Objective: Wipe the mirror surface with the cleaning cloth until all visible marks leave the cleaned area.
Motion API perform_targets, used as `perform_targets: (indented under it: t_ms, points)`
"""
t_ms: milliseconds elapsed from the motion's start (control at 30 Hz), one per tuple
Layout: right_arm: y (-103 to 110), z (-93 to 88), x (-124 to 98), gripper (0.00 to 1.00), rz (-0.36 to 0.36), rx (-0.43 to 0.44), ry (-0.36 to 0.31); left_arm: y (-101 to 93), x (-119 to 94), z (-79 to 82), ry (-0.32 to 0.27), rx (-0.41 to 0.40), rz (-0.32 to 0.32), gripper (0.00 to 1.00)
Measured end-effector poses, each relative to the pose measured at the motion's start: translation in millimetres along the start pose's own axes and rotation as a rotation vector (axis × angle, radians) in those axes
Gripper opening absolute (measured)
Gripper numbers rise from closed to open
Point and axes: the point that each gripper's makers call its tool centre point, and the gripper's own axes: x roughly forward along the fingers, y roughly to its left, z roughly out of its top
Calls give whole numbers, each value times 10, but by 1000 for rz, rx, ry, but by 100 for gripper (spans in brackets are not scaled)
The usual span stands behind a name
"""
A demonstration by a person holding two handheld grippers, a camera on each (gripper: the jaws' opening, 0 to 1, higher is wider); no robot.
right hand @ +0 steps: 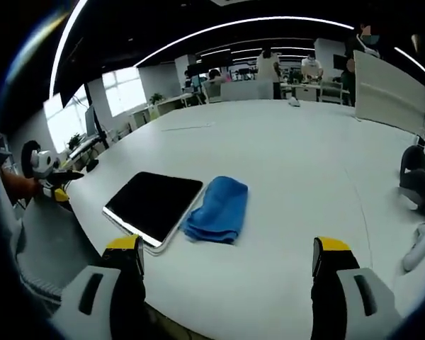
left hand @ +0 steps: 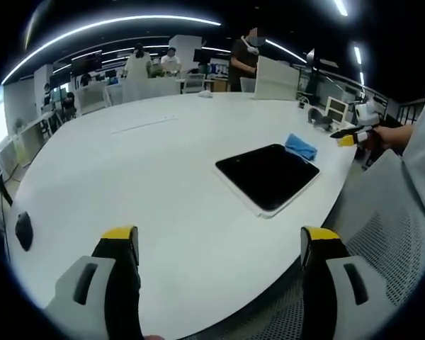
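Observation:
The mirror (left hand: 268, 176) is a dark rectangle in a thin white frame, lying flat near the white table's edge (left hand: 163, 212). A crumpled blue cleaning cloth (left hand: 301, 146) rests on the table at the mirror's far corner. My left gripper (left hand: 219, 241) stands open over bare table, well short of the mirror. In the right gripper view the cloth (right hand: 218, 209) lies against the mirror (right hand: 154, 204), just ahead of my open right gripper (right hand: 228, 248). Nothing sits between either pair of jaws. The right gripper (left hand: 354, 136) also shows from the side, as does the left gripper (right hand: 53, 185).
A small black object (left hand: 23, 230) lies near the table's left edge. A grey mesh chair (left hand: 382, 234) stands beside the table by the mirror. A dark object (right hand: 414, 180) and a white object (right hand: 419, 248) lie at the right. People and desks fill the background.

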Motion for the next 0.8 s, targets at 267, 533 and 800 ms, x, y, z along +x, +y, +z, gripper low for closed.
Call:
perform_targets:
  t_ms: [267, 533, 800]
  points:
    - [-21, 153, 90, 97, -25, 25, 13, 48, 5, -27, -2, 2, 3, 95]
    - [38, 353, 231, 97, -23, 68, 1, 61, 12, -50, 1, 5, -2, 94]
    - [1, 467, 355, 94, -55, 32, 41, 13, -1, -23, 3, 12, -1, 94]
